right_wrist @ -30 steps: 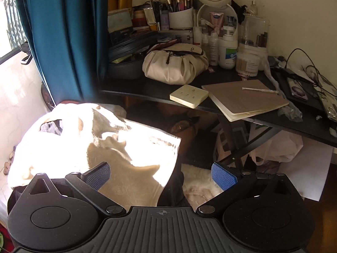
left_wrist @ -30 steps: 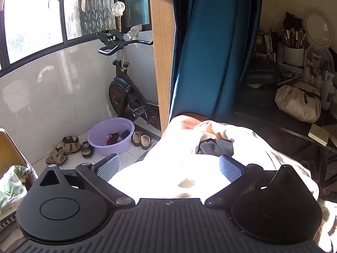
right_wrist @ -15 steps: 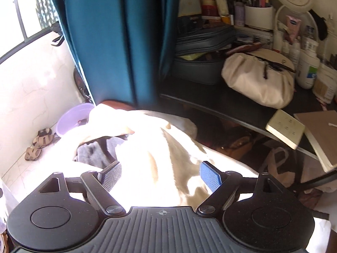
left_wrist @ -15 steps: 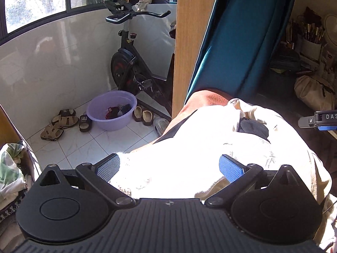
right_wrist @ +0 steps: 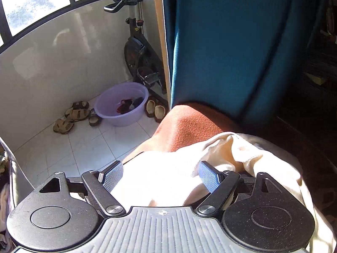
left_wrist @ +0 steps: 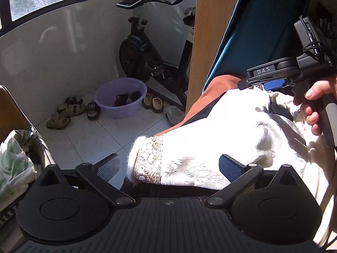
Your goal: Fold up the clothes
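A cream garment [left_wrist: 221, 130] lies in bright sun on an orange-brown blanket [right_wrist: 189, 126]. Its gold sequined cuff [left_wrist: 150, 160] points toward the balcony floor. My left gripper [left_wrist: 169, 166] is open just above the cuff end, with the cloth between and below its blue pads. My right gripper [right_wrist: 160, 176] is open too, low over the garment's [right_wrist: 168, 179] far, rumpled end. In the left wrist view the right gripper [left_wrist: 250, 82] shows from the side at the upper right, held by a hand [left_wrist: 316, 103]. Whether either gripper touches the cloth is hidden by glare.
A purple basin [left_wrist: 120, 100] with dark items, sandals [left_wrist: 69, 109] and slippers sit on the tiled floor. An exercise bike [left_wrist: 143, 59] stands behind them. A wooden post [left_wrist: 208, 42] and teal curtain [right_wrist: 227, 48] rise at the blanket's far edge. Bagged clothes [left_wrist: 14, 164] lie at the left.
Both grippers swung left and dropped closer to the garment. The right gripper and its hand came fully into the left wrist view. The sequined cuff now shows between the left pads.
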`<control>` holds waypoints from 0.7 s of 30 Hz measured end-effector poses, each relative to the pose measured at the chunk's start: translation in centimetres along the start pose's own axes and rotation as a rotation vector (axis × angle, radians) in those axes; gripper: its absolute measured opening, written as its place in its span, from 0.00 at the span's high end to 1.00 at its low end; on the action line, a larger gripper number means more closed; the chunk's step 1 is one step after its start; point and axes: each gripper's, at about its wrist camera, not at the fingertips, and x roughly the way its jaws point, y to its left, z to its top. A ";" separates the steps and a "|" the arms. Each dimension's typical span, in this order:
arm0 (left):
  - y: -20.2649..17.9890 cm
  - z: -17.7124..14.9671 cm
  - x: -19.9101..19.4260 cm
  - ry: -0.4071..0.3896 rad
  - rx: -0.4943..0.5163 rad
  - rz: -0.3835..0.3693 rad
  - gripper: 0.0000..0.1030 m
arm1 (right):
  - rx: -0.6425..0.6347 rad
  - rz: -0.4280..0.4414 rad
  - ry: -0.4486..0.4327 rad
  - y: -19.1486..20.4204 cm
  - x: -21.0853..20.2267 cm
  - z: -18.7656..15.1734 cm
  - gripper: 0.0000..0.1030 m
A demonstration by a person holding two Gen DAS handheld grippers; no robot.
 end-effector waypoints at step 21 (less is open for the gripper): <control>-2.1 3.2 6.7 0.250 -0.254 -0.300 0.01 | -0.588 0.101 0.108 0.9 -10.0 -13.0 0.91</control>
